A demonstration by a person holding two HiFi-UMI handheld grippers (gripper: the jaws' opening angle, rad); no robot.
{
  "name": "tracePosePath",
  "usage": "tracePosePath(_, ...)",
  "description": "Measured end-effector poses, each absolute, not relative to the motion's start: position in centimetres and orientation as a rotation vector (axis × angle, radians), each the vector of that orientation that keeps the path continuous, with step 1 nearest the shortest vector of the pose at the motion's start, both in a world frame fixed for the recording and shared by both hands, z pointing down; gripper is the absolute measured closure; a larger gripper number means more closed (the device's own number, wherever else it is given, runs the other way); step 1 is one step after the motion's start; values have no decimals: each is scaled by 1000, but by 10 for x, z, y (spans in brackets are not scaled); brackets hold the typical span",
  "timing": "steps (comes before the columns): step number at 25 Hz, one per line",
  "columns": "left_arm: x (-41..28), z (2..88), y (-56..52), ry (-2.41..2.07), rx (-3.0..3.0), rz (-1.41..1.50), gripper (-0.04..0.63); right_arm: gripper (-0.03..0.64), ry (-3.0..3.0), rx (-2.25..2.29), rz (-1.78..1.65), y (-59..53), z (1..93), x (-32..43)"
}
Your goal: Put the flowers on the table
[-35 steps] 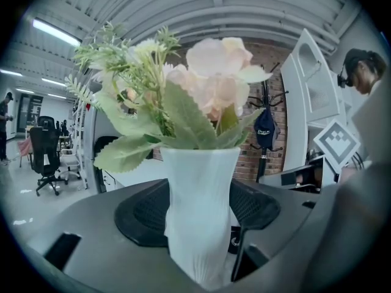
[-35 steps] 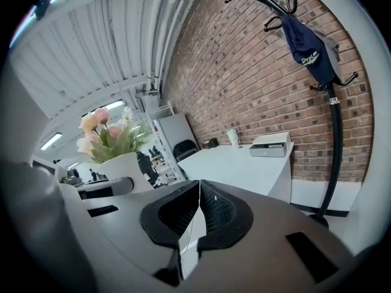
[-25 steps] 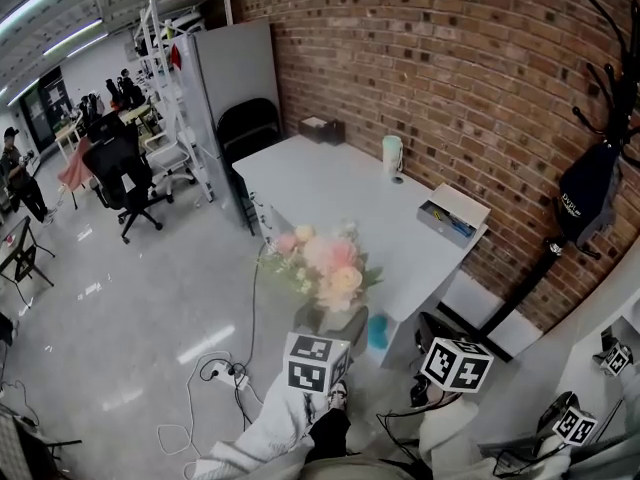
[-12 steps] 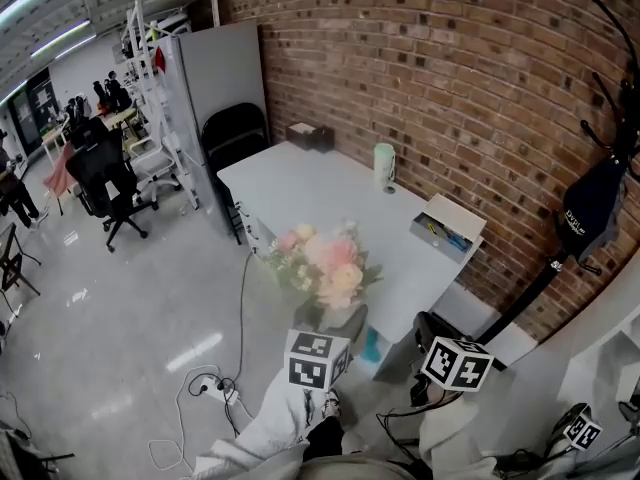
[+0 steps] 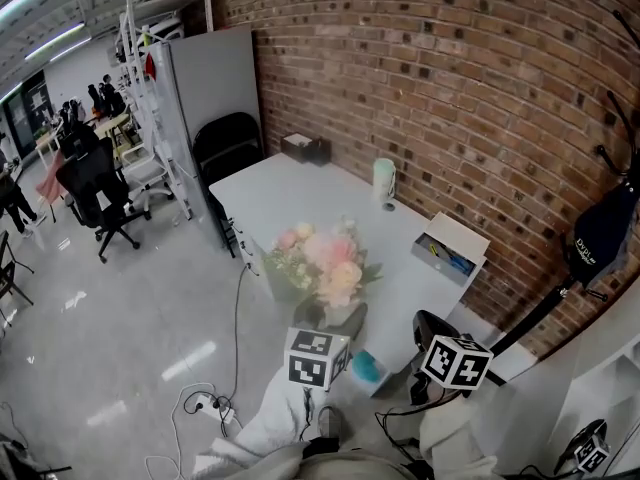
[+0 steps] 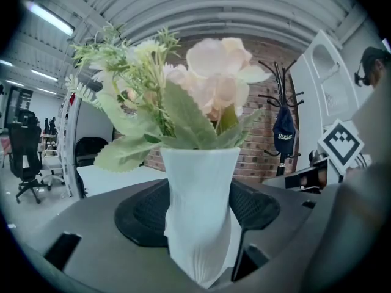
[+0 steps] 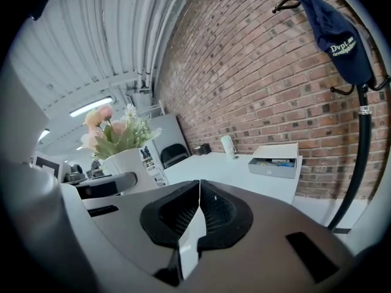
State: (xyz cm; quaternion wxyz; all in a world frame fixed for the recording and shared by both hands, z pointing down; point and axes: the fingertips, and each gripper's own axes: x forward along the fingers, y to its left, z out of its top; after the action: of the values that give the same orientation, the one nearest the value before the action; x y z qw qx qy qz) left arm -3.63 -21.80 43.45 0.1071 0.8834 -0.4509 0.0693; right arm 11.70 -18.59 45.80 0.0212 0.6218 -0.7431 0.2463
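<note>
A bunch of pale pink flowers [image 5: 322,261] stands in a white ribbed vase [image 6: 199,215]. My left gripper [image 6: 201,221] is shut on the vase, with the black pads pressed on both sides. In the head view the left gripper [image 5: 325,340] holds the bouquet in the air in front of the near edge of the white table [image 5: 300,193]. My right gripper [image 7: 197,215] is shut with nothing between its jaws, and its marker cube [image 5: 456,362] shows to the right of the vase. From the right gripper view the flowers [image 7: 113,132] appear at the left.
On the table stand a pale green cup [image 5: 384,180], an open white box [image 5: 450,246] and a dark tissue box [image 5: 304,148] by the brick wall. A black chair [image 5: 225,146] sits at the table's far end. A coat stand [image 5: 610,238] with a dark cap is at the right.
The table has drawn closer and shifted left in the head view. The flowers stay held in the left gripper at the same spot in front of me.
</note>
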Motion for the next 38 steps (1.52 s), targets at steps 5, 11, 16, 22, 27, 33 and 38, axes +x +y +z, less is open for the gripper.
tracePosePath(5,-38,431,-250,-1317,2617,219,290,592,-2304,1945,760,-218,454,116)
tracePosePath(11,-41,428,-293,-1311,2629,220,290,592,-2283,1957,775,-256,457,113)
tracePosePath(16,-47,431,-328,-1303,2629,211,290,592,-2250,1948,765,-290,458,109)
tracePosePath(22,-41,443,-367,-1260,2630,211,290,592,-2224,1969,722,-330,455,109)
tracePosePath(27,-28,450,-388,-1198,2658,215,290,592,-2184,2022,731,-347,460,120)
tracePosePath(33,-7,453,-407,-1148,2683,226,290,592,-2116,2080,768,-352,471,142)
tracePosePath(38,14,461,-418,-1126,2683,262,290,592,-2100,2088,805,-363,481,161)
